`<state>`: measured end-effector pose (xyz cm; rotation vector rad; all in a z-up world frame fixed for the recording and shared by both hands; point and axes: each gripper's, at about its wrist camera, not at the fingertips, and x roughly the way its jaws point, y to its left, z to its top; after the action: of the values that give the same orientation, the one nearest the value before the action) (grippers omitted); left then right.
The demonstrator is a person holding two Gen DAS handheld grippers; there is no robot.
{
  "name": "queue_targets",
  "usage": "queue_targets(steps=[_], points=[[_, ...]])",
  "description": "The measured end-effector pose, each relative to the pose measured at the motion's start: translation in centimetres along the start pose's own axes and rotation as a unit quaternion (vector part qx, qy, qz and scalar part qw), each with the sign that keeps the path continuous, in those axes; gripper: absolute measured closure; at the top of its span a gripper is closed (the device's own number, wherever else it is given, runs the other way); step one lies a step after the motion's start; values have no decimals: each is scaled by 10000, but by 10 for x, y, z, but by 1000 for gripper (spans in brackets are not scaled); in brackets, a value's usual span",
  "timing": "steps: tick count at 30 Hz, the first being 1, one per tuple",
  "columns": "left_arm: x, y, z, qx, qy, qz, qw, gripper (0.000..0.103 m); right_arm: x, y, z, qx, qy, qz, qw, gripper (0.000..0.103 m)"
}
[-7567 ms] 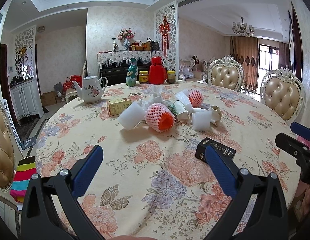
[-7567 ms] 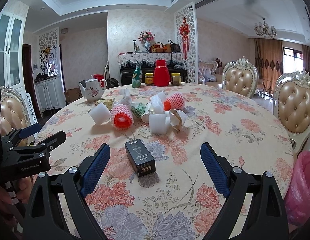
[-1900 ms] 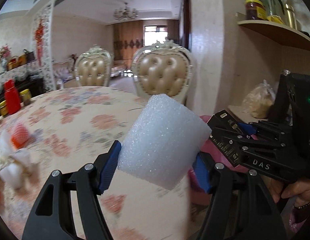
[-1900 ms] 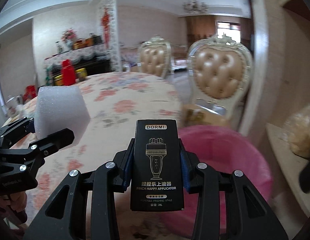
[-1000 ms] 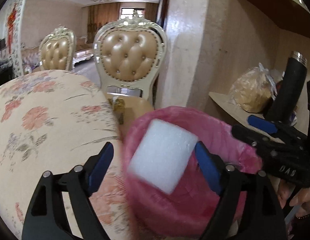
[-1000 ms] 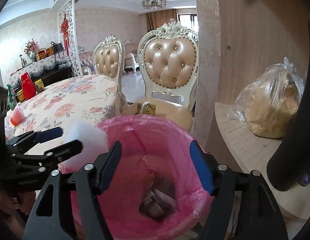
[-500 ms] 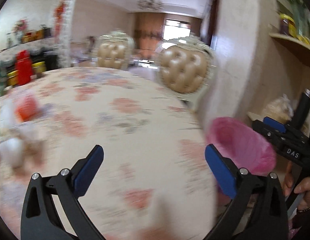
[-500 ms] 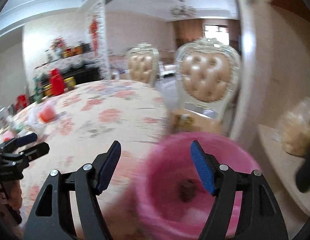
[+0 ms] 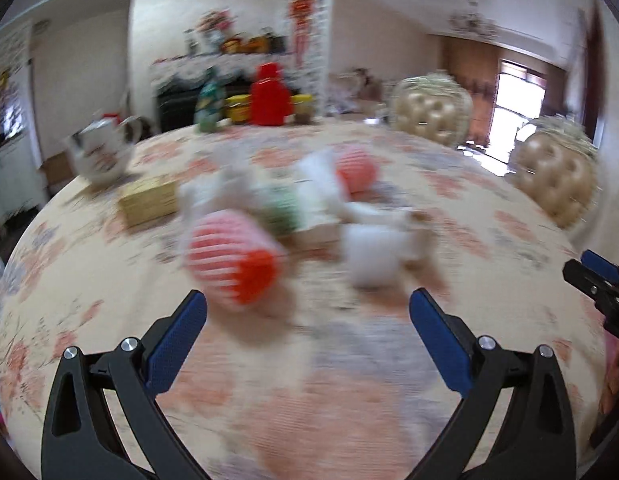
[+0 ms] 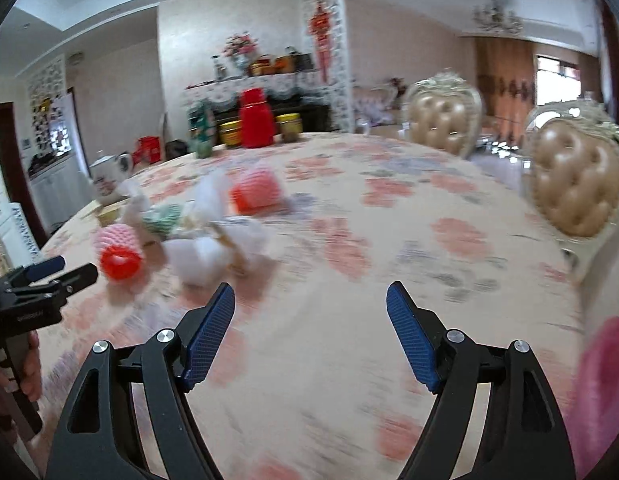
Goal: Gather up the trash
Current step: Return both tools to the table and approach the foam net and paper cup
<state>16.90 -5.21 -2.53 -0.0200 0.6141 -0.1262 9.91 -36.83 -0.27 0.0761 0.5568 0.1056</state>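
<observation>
- Two red-and-white foam fruit nets point(image 9: 229, 258) point(image 9: 355, 170) at frame centre on the floral tablecloth point(image 9: 109, 280), amid blurred white foam scraps point(image 9: 373, 256).
- Left gripper point(image 9: 307, 314): spread wide, empty.
- Right gripper point(image 10: 311, 306): opening, empty.
- Two tufted chairs point(image 10: 443, 122) point(image 10: 577, 188) upper right.
- One pink bin bag point(image 10: 607, 392) at right edge.

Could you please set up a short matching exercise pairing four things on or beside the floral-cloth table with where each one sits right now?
Things:
1. red-and-white foam fruit net
2. white teapot
3. red plastic jug
4. pink bin bag

Places:
A. far edge of the table, between lidded jars
B. beyond the table's right rim, low in the right wrist view
C. nearest piece of the trash pile, just ahead of the open left gripper
D. left side of the table, behind a yellow-green box

Pairs: 1-C, 2-D, 3-A, 4-B
</observation>
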Motion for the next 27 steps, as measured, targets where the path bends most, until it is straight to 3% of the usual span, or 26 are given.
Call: queue_targets(steps=[5,10,22,27], points=[[29,44,11,-556,168,140,9982,5,37,38,14,-88,179,184,9996,26],[57,50,24,-926,275,127,9952,5,69,59,30,-192,277,220,9992,25],[104,53,27,-1252,552,604,9887,5,149,61,54,-15,613,296,9977,24],[114,54,27,-1341,682,425,9877,6,166,60,46,-39,807,329,9962,26]])
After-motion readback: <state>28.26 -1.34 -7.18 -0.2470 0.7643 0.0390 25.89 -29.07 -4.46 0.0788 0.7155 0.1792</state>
